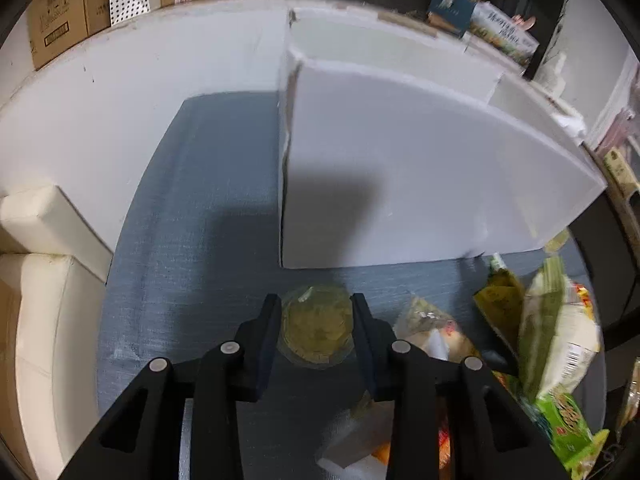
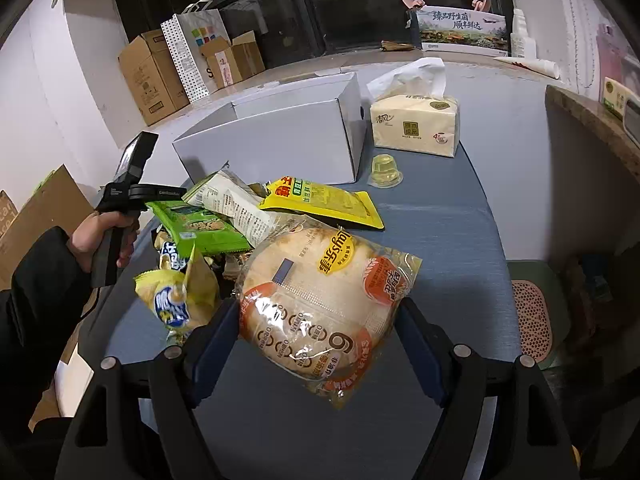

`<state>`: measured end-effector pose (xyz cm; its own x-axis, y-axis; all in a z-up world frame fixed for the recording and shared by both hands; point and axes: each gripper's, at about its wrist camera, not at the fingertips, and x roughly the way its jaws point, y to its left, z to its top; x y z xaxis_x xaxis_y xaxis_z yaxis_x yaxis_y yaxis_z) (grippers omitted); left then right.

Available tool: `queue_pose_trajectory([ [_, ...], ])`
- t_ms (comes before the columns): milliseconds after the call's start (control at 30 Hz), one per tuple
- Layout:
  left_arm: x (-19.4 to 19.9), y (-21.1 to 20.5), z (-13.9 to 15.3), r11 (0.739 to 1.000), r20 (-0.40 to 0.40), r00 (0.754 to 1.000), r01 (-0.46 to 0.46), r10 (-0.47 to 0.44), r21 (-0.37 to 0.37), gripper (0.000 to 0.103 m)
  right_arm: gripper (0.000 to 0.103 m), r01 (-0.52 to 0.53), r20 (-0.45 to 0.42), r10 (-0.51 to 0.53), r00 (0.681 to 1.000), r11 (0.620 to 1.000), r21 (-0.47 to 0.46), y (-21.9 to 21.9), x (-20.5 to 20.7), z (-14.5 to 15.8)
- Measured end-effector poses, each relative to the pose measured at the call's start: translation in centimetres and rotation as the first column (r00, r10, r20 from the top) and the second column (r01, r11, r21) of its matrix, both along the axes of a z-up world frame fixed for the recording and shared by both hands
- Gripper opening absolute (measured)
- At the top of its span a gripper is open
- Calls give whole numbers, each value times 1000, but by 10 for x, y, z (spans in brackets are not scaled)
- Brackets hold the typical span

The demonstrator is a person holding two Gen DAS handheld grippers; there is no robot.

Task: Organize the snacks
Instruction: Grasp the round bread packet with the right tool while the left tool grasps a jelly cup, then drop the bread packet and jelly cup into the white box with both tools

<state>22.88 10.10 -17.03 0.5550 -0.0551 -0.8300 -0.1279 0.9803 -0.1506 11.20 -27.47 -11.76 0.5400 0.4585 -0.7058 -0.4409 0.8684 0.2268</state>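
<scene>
Left gripper (image 1: 317, 312) clamps a jelly cup (image 1: 316, 330), lifted just before the white box (image 1: 420, 184): light, rigid, slick plastic. Right gripper (image 2: 316, 312) pinches the bagged bread (image 2: 320, 304) by its sides: soft, crushable, crinkly film; grip gently mid-body.

Table (image 2: 460, 216): box (image 2: 280, 140) at rear, tissue pack (image 2: 414, 126) to its right, jelly cup (image 2: 385, 172) before both, snack packets (image 2: 240, 216) heaped before the box.
</scene>
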Motion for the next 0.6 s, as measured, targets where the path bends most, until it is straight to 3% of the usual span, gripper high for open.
queue_pose_trajectory([
  [200,-34,3,38,1000,133,991,-7,10,-19,39,82,-12,17,12,1000,1000,16,7,1,9],
  [367,-59,1,82,997,285,958,-18,39,-77,39,82,-24,56,22,998,998,50,22,17,31],
  [600,-52,-18,150,999,418,908,53,-45,-9,39,82,-52,130,42,991,996,68,59,70,75],
])
